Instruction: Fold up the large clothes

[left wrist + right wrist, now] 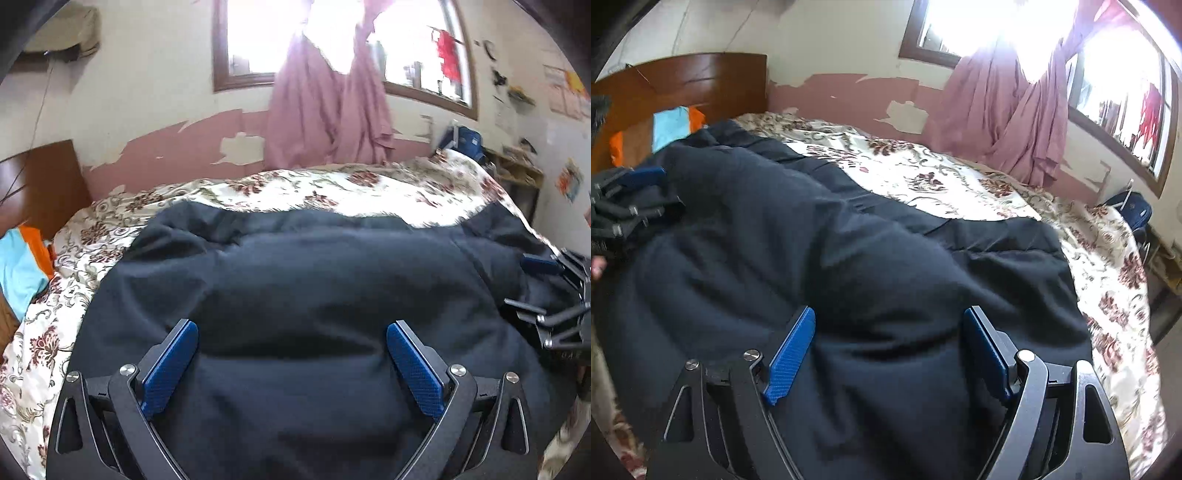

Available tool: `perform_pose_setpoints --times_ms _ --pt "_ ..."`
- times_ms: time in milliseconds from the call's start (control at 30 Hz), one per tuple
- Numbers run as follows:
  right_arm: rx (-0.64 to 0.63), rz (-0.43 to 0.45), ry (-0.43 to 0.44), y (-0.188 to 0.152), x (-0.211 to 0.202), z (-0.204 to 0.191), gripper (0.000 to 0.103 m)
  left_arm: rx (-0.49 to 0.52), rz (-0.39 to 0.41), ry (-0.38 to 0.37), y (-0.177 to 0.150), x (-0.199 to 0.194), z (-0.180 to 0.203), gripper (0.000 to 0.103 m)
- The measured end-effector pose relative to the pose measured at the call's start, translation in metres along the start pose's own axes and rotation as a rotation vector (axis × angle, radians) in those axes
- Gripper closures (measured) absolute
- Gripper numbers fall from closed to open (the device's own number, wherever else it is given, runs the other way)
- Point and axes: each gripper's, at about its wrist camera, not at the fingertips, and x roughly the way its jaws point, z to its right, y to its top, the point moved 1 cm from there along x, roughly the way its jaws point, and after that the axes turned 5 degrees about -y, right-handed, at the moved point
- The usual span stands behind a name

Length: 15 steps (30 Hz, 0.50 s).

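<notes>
Dark clothing (295, 280) is spread over the flowered bedspread (332, 188), and both tongs are held over it. The left gripper (291, 365) is seen with its blue pads (170, 369) wide apart, and nothing is held between them. Only dark cloth is seen under the gap. The right gripper (886, 354) is released too, its pads spread wide above the cloth, with nothing pinched. It cannot be told if either one is touching the cloth.

From the tongs outward, the dark clothing is found lying puffy and wrinkled, not flat. A long part of it is stretched toward the wooden headboard (701, 77). No neat fold can be made out, so the job is judged to be near its start or somewhere early. An edge would have to be gripped and brought over before a tidy stack could be made.

Beside the dark clothing, near the headboard, a blue and orange cloth (670, 125) is seen. Beyond the dark clothing, pink curtains (328, 110) are hung at the bright window (258, 37).

No boxes, baskets or bags for clothes can be picked out, so nothing can be said about what is kept in them.
</notes>
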Motion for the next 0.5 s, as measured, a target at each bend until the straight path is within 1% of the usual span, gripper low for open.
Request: perform_pose_setpoints --times_ms 67,200,300,400,500 --pt "-0.005 -0.011 -0.035 0.012 0.01 0.006 0.026 -0.02 -0.012 0.021 0.01 0.011 -0.01 0.0" --pt "0.019 -0.049 -0.079 0.036 0.031 0.02 0.026 -0.097 -0.064 0.045 0.026 0.035 -0.031 0.0" --pt "0.038 -0.063 -0.1 0.042 0.047 0.029 0.026 -0.133 -0.091 0.032 0.03 0.052 -0.045 0.0" --pt "0.064 -0.075 -0.095 0.044 0.059 0.037 0.025 -0.137 -0.113 0.026 0.033 0.068 -0.055 0.0" --pt "0.098 -0.101 -0.067 0.044 0.074 0.042 0.021 -0.145 -0.161 0.029 0.036 0.087 -0.061 0.0"
